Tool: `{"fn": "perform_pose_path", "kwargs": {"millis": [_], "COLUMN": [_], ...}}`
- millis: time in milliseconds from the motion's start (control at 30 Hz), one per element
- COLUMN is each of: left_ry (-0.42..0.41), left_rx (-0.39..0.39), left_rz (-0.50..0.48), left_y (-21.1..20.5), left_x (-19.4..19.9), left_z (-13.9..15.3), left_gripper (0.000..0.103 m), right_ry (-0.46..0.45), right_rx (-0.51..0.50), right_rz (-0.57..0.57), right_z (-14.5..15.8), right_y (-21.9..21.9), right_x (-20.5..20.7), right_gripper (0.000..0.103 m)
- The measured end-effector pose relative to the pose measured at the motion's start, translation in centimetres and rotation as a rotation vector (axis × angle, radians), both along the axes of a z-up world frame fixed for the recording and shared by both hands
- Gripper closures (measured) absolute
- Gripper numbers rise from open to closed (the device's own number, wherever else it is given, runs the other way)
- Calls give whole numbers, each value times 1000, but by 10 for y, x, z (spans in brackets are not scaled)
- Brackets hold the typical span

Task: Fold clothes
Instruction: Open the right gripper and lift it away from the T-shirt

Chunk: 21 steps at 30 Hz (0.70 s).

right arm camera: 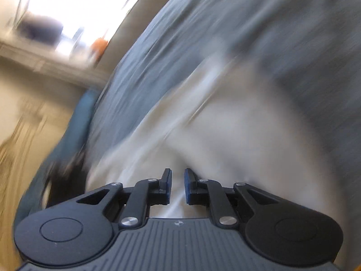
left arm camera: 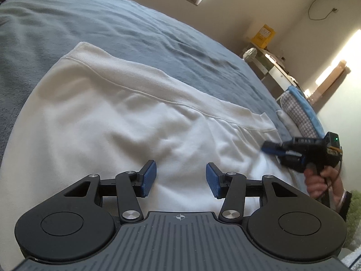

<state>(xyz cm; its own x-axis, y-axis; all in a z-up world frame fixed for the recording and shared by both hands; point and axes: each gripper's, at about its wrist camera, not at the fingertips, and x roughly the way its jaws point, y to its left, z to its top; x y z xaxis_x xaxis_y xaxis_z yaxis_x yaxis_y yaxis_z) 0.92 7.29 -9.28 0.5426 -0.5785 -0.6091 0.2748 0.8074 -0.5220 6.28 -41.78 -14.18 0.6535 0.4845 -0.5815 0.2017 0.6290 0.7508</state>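
Both tongs hover over my white garment (left arm camera: 117, 122), spread flat on the grey-blue bedspread (left arm camera: 135, 27). Left gripper (left arm camera: 181, 179) gapes wide, empty; right gripper (right arm camera: 177, 186) is narrowly parted, nothing pinched. My hand (left arm camera: 320, 180) grips its handle near the hem. Pillows (left arm camera: 300, 115) lie beyond, cluttered desk (left arm camera: 275, 67) against the wall.

The left wrist camera looks low and close along its fingers across a white garment (left arm camera: 117, 122) on a grey-blue bed (left arm camera: 112, 22), the room at upper right. The right wrist view, blurred, faces the same garment (right arm camera: 225, 124) and bed (right arm camera: 248, 22).
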Motion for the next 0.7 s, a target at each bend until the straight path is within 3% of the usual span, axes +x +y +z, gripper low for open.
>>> {"fn": "perform_pose_path", "kwargs": {"millis": [100,200,300,367,400,467,567,700], "left_ry": [2,4,8,12,14,15,15,22], "left_rx": [-2,-5,-6,-9,-10,-7,3,4], "left_rz": [1,2,10,13,14,16,19,32], "left_y": [0,1,3,3,3,3,3,4], "left_x": [1,2,2,2,2,2,-1,-2], "left_z": [-1,-1,-2,-2,-2,-2,-1,1], "left_gripper": [54,54,54,54,54,54,54,54], "right_ry": [-8,-35,-50,-7,22,34,1,-15], "right_rx": [-56,-29,75,50,14,47,82,88], "right_rz": [-122,-79,62,90,65,-19,-149,-17], "right_z": [10,20,20,12,7,-6,-6,4], "right_y": [-27,-24,-8,-4,-9,-24,-52,-34], "right_x": [-3,-11,-13,-8,-4,3,14,20], "right_gripper": [91,89,87,83,84,89,87,85]}}
